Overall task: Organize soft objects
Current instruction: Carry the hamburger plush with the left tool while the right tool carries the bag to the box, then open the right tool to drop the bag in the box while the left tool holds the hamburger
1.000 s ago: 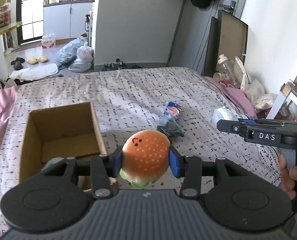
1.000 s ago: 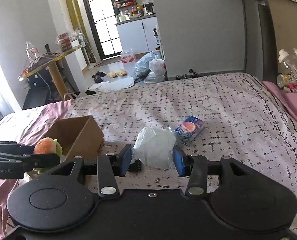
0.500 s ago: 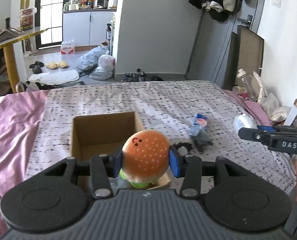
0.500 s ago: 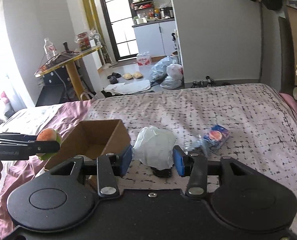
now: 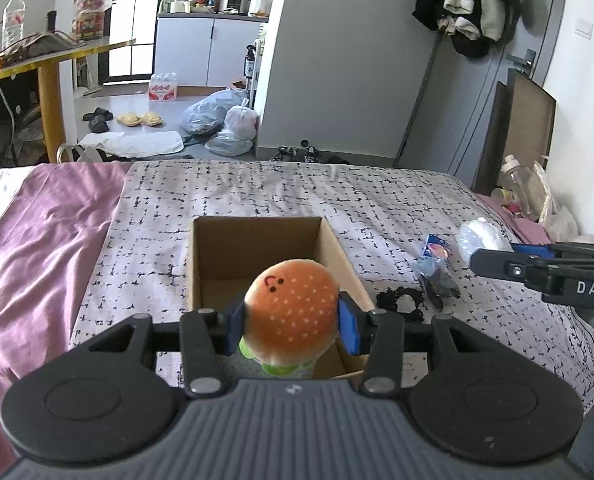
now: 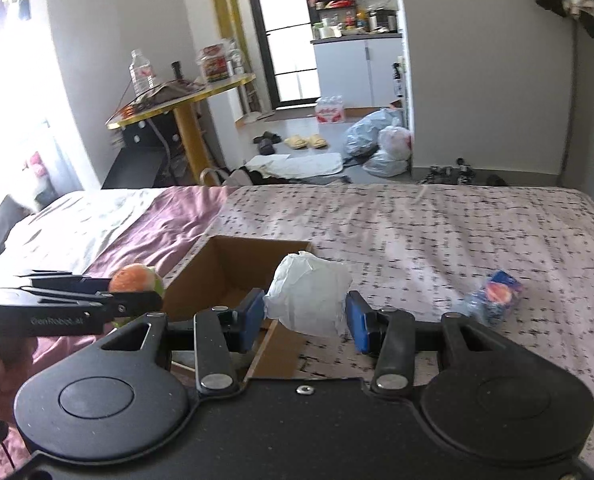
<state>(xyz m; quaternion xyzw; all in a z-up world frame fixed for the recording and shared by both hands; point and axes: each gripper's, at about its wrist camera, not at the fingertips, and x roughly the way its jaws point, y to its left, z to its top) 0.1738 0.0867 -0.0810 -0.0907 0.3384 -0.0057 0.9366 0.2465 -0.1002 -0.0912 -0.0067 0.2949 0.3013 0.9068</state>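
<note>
My left gripper (image 5: 291, 322) is shut on a burger plush (image 5: 291, 314), orange bun with a small face and green trim, held over the near part of an open cardboard box (image 5: 257, 240) on the bed. My right gripper (image 6: 307, 316) is shut on a crumpled white plastic bag (image 6: 309, 298), held above the box's (image 6: 225, 268) right near corner. In the right wrist view the left gripper (image 6: 137, 298) with the plush (image 6: 135, 278) shows at the left. In the left wrist view the right gripper (image 5: 497, 256) with the white bag (image 5: 481, 234) reaches in from the right.
On the patterned bedspread (image 5: 377, 208) right of the box lie a blue snack packet (image 5: 437, 246), a dark wrapped bundle (image 5: 437, 280) and a black lacy item (image 5: 399, 300). A purple sheet (image 5: 37, 248) covers the bed's left. Beyond the bed are bags, slippers and a yellow table.
Both grippers have moved left toward the box. The plush now hangs over the box's near part, and the white bag has come over its right corner. Both grips are unchanged.
</note>
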